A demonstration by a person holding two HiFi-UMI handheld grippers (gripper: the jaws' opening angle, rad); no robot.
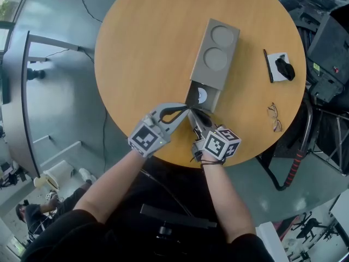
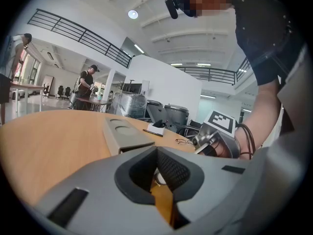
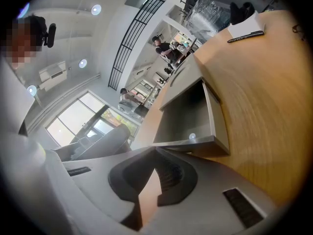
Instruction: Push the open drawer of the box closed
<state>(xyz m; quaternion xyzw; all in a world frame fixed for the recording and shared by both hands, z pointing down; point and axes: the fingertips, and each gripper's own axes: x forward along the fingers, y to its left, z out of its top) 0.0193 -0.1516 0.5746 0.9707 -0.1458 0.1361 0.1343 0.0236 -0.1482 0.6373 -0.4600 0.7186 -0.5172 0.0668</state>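
Left tongs (image 1: 186,109) and right tongs (image 1: 192,118), closed, at drawer (image 1: 203,96) front edge.

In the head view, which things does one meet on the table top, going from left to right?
left tool → grey box → black pen → white card

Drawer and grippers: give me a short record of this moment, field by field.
Box: grey, on the round table, two round recesses on top
Drawer: open, pulled out toward the person, small white disc inside
Left gripper: shut, empty, tips near the drawer's front
Right gripper: shut, empty, tips beside the left's
Contact with drawer: cannot tell
Elsewhere on table: glasses
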